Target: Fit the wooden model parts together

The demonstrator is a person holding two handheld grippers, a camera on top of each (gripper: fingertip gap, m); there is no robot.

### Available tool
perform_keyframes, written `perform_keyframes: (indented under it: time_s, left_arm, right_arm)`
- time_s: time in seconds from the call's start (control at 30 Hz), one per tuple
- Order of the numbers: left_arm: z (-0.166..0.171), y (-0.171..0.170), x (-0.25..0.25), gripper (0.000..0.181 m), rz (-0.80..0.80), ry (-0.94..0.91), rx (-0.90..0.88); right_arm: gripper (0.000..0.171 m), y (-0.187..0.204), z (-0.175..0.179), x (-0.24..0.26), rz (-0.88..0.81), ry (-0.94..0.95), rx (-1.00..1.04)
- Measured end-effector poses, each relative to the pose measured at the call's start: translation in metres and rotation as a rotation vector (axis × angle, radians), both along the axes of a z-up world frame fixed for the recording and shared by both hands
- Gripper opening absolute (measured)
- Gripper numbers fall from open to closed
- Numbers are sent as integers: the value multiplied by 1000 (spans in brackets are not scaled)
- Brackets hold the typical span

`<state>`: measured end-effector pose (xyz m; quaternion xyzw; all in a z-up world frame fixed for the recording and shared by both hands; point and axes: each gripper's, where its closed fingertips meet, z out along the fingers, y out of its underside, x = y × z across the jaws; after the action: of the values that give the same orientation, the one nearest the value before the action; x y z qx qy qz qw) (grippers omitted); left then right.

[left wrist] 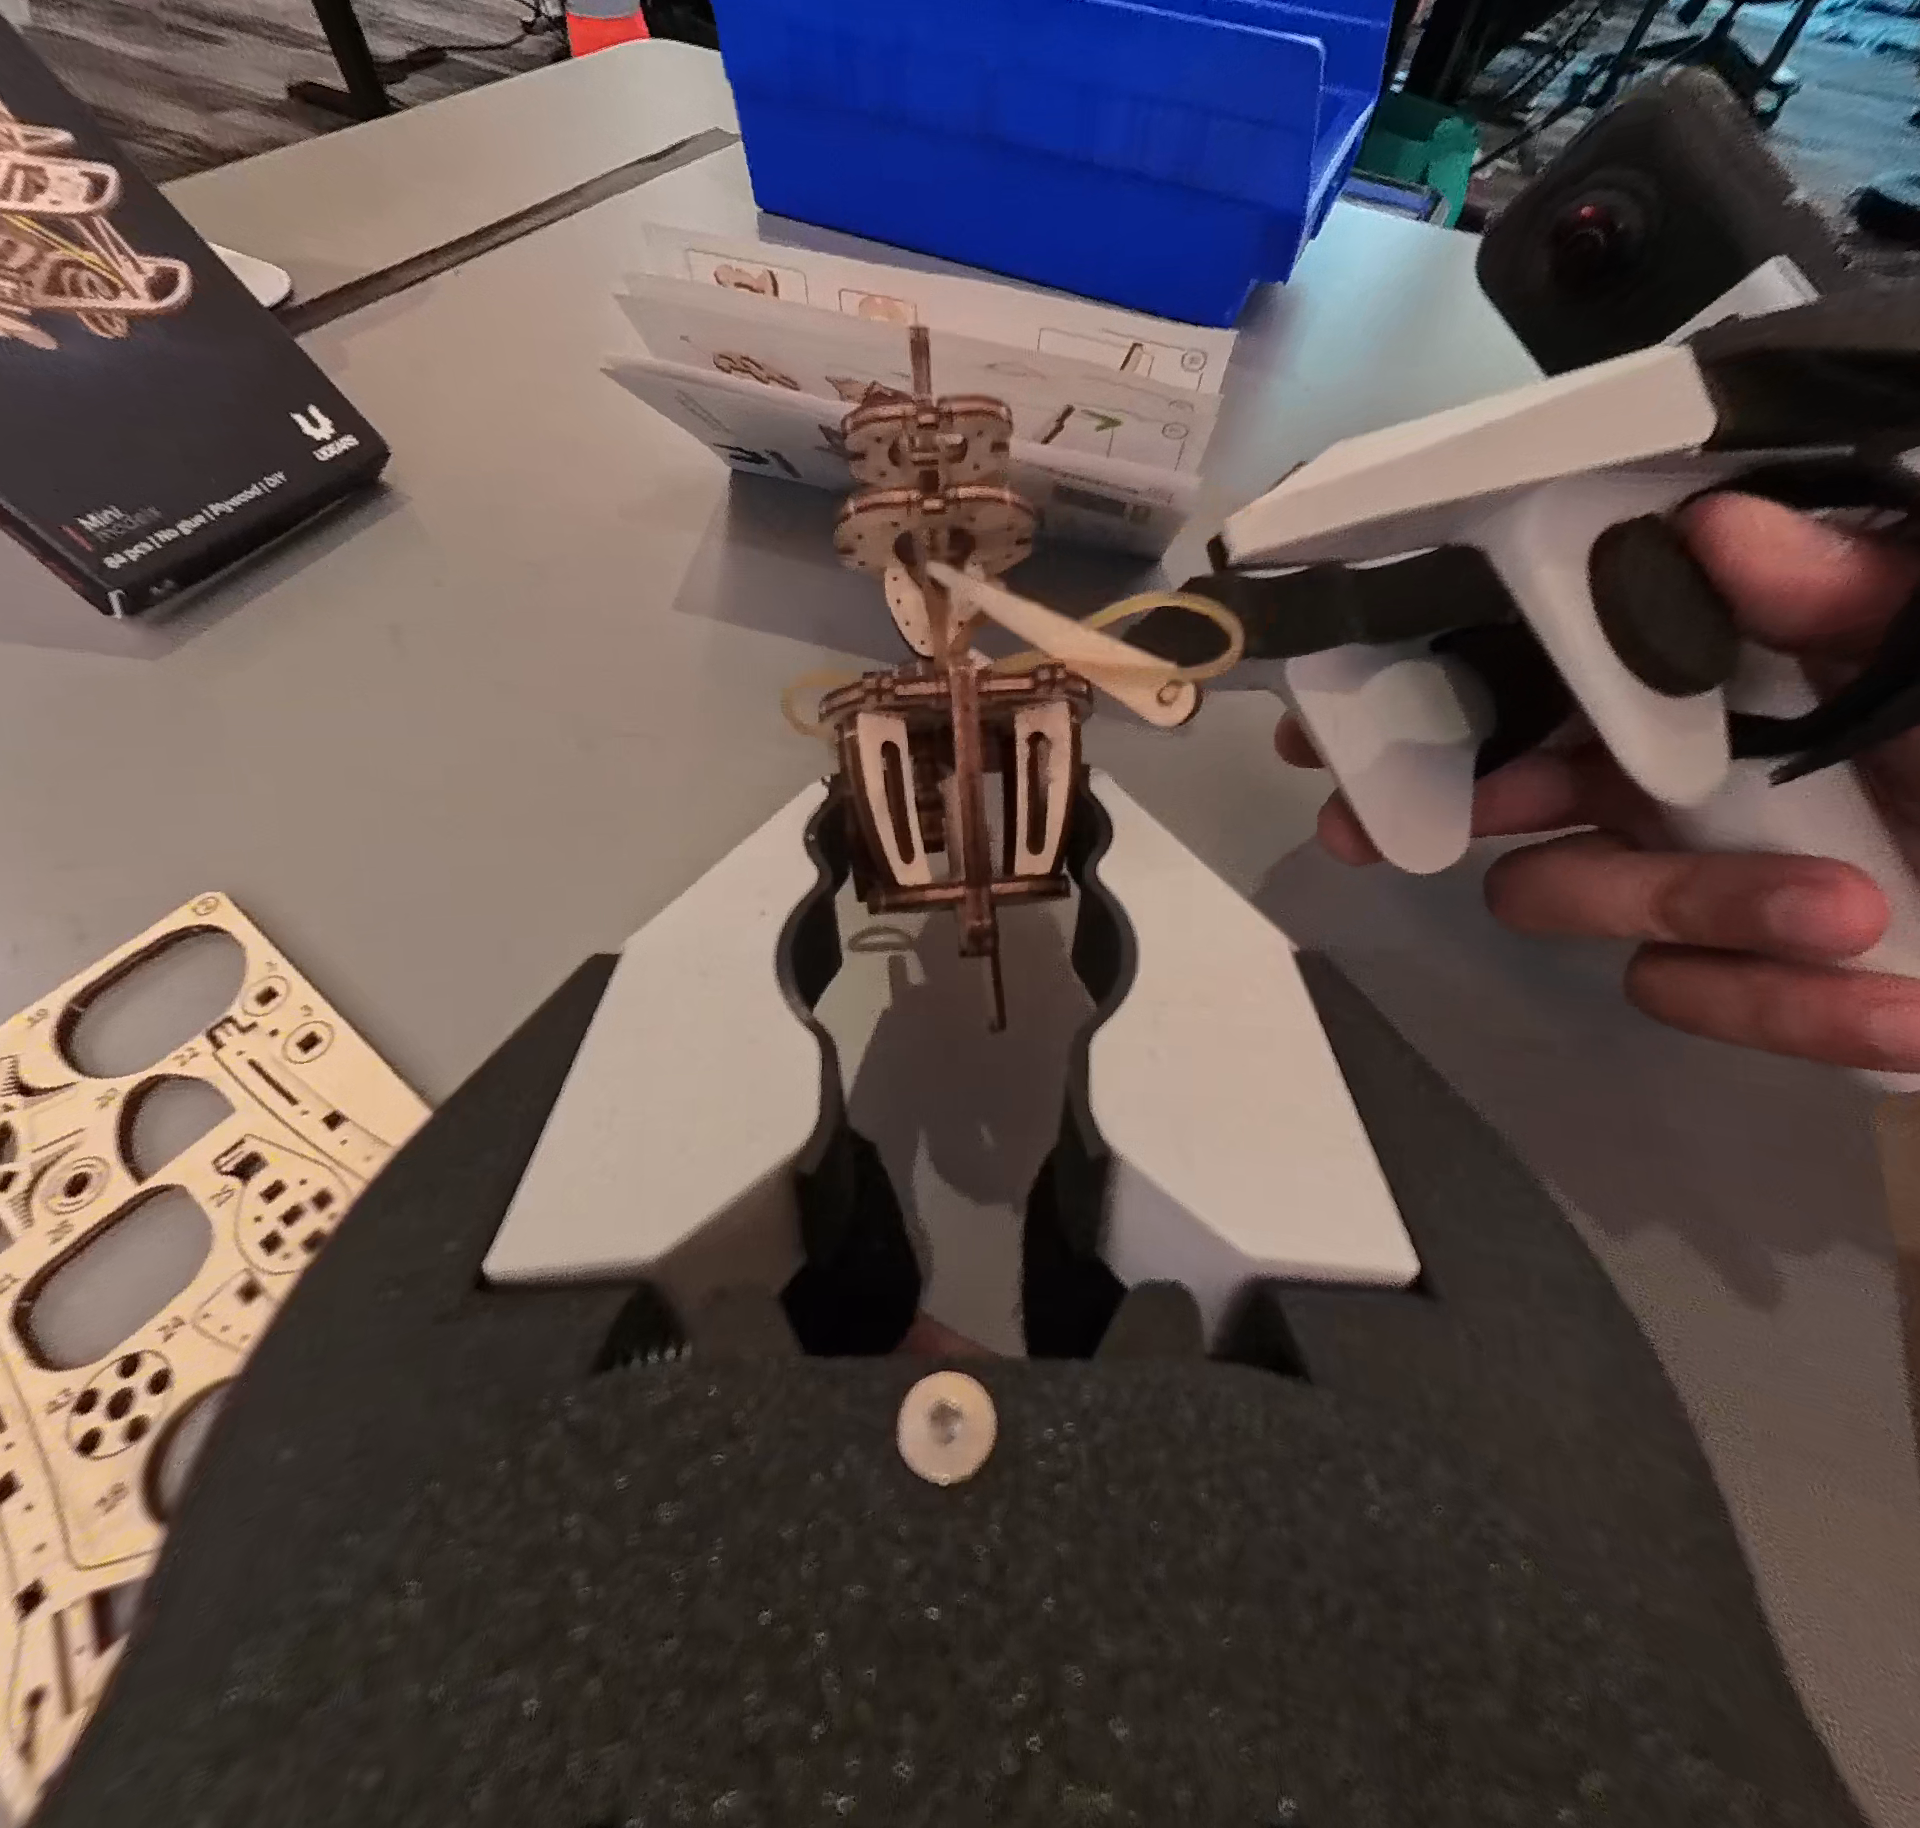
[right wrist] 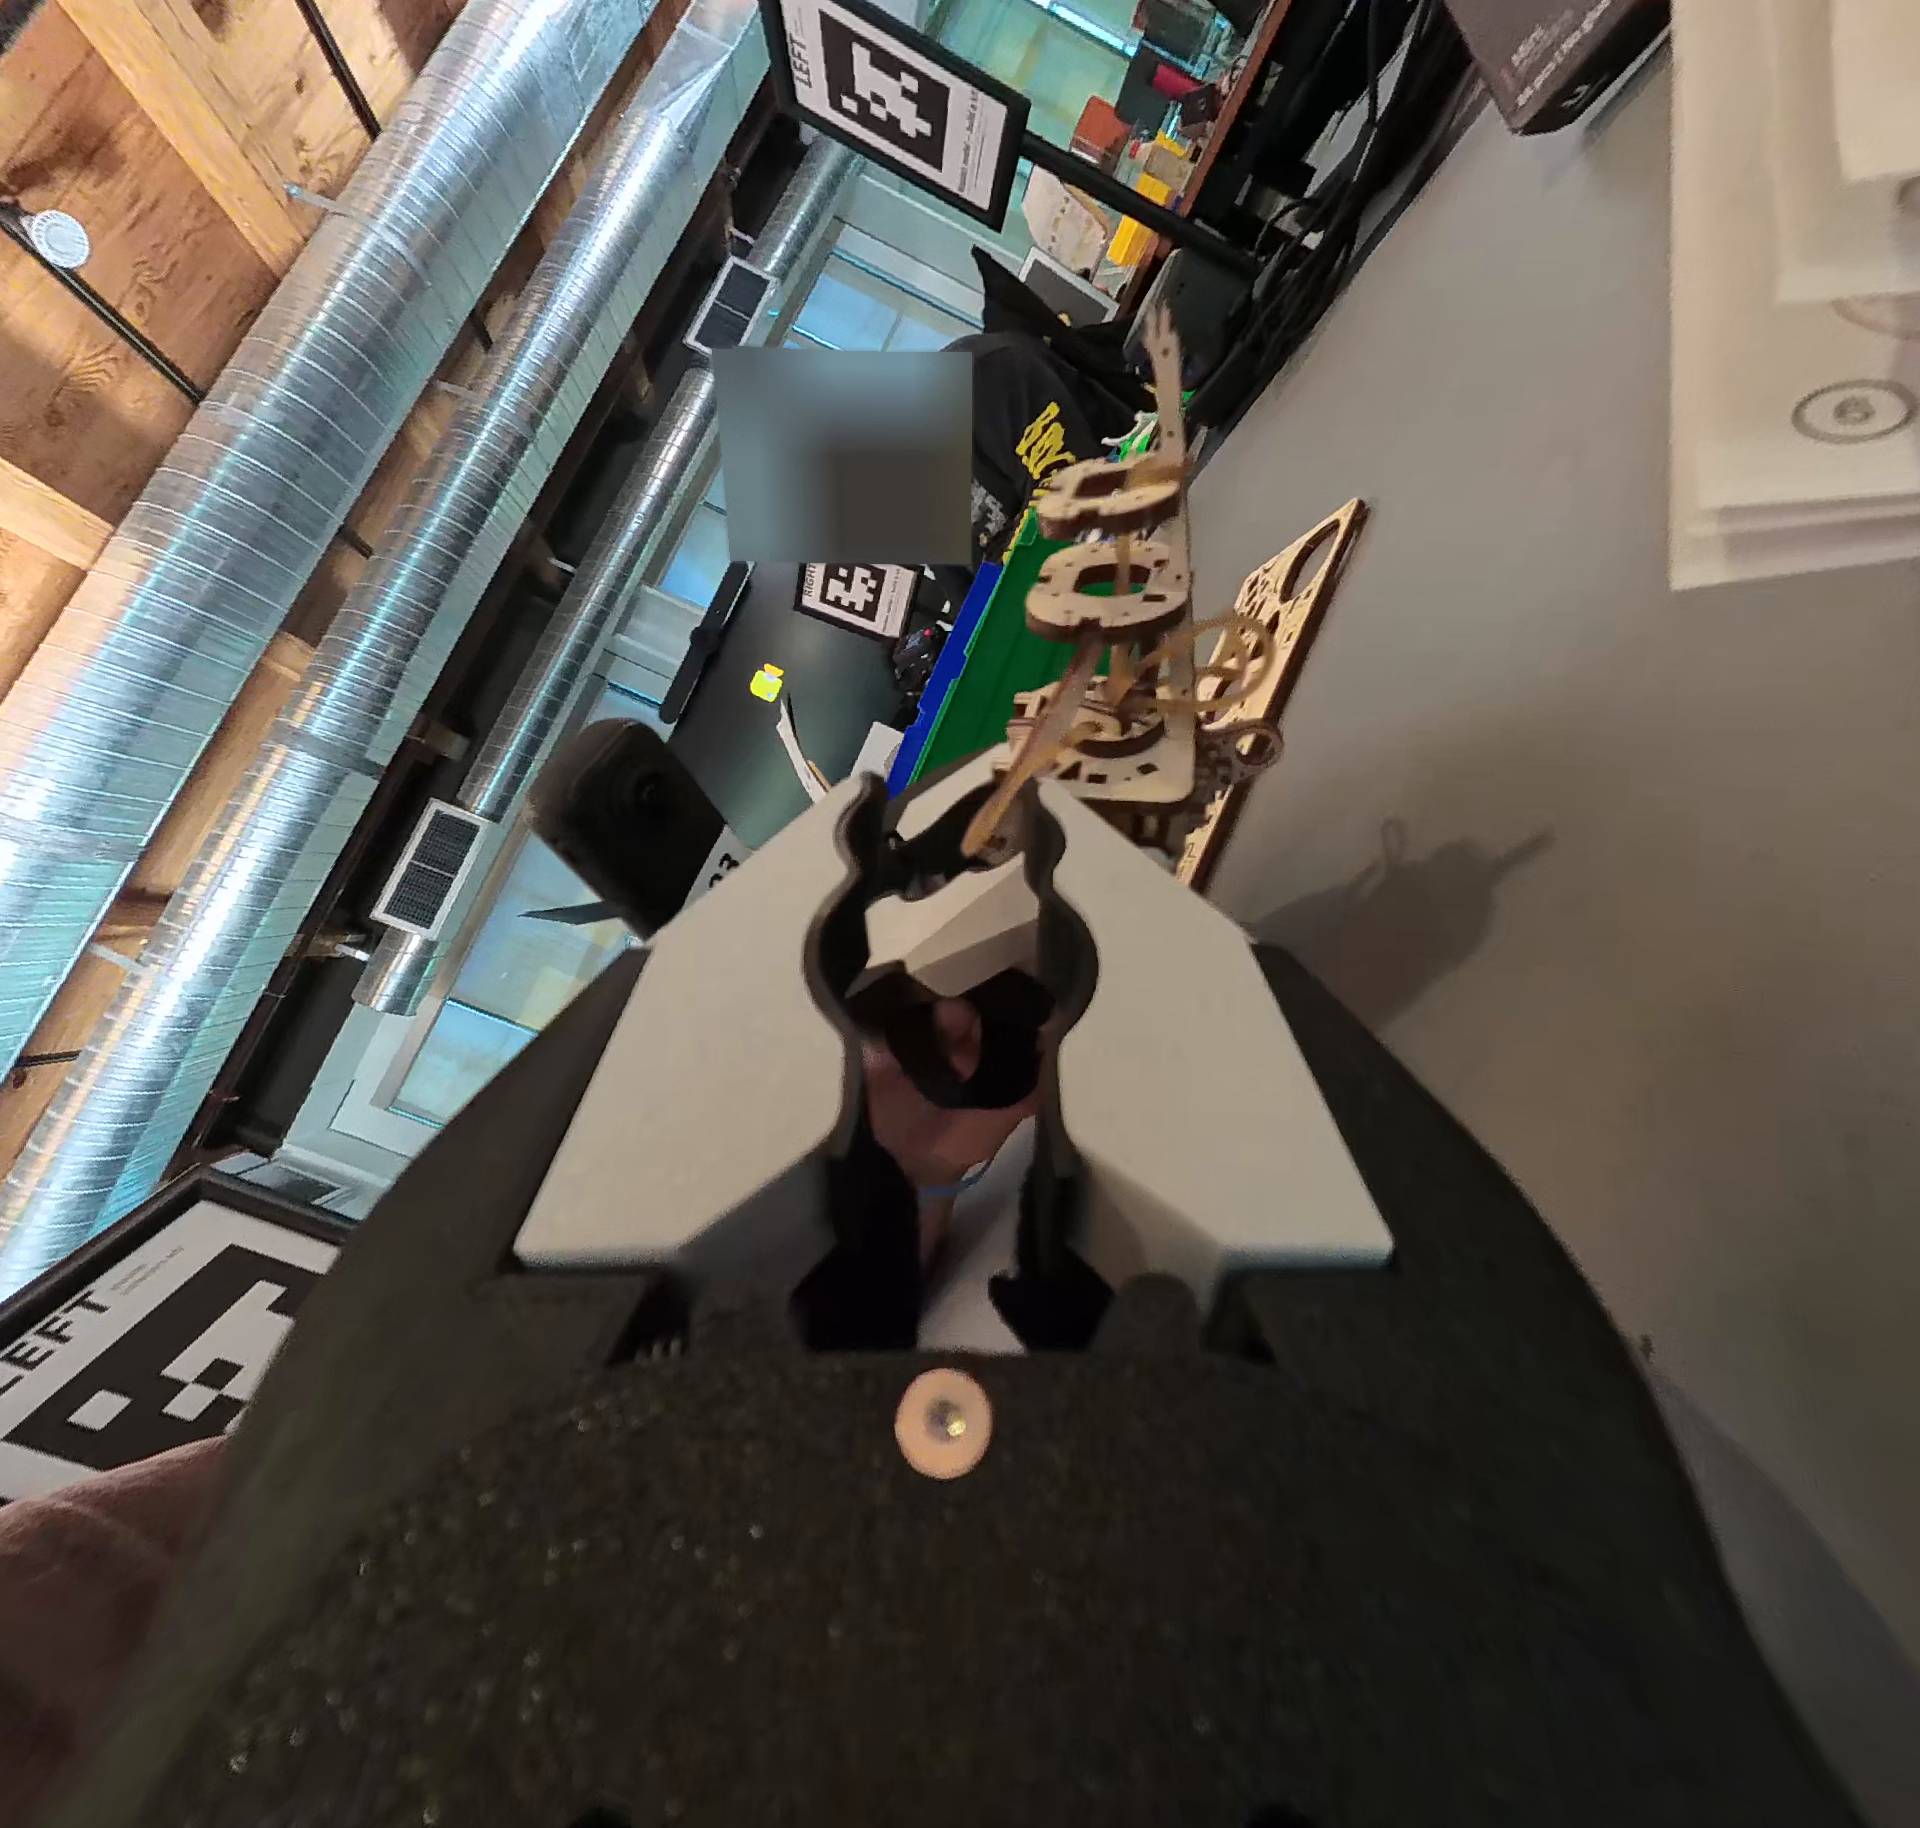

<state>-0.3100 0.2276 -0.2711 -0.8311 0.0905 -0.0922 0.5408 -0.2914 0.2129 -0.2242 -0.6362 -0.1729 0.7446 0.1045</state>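
The partly built wooden model (left wrist: 925,521) stands upright over the grey table. My left gripper (left wrist: 956,822) is shut on its lower block, one finger on each side. The model has two holed discs on a thin mast. My right gripper (left wrist: 1221,625) comes in from the right, held by a hand, its fingertips close together on a yellowish rubber band (left wrist: 1164,609) that runs back to the model. In the right wrist view the band (right wrist: 1013,791) enters my right gripper (right wrist: 956,822), with the model (right wrist: 1112,583) just beyond.
A blue bin (left wrist: 1039,116) stands behind folded instruction sheets (left wrist: 1101,428). A black kit box (left wrist: 156,407) lies at the far left. A punched wooden part sheet (left wrist: 156,1155) lies at the near left. A person sits in the background of the right wrist view.
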Motion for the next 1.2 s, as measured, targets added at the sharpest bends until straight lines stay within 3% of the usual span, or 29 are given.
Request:
perform_keyframes:
  time_s: [0.47, 0.63, 0.73, 0.83, 0.93, 1.07, 1.2]
  left_arm:
    - [3, -1, 4, 39, -21, -6, 14]
    - [1, -1, 1, 39, -16, 25, 12]
    - [-2, -1, -4, 39, -4, 84, 10]
    - [-6, -1, -5, 39, -4, 146, 8]
    - [-10, -1, -3, 39, -19, 200, 5]
    - [-9, -3, 6, 39, -74, 234, 26]
    - [-11, -5, 2, 39, -77, 268, 18]
  right_arm:
    - [27, -5, -1, 15, 70, -21, 35]
    - [20, -4, -20, 32, 146, -147, 136]
    - [15, 5, -32, 49, 225, -284, 402]
    - [15, 20, -46, 66, 311, -424, 853]
    - [15, 34, -43, 66, 312, -387, 1255]
    - [9, 46, -72, 67, 500, -583, 1509]
    - [1, 43, -80, 62, 692, -541, 1608]
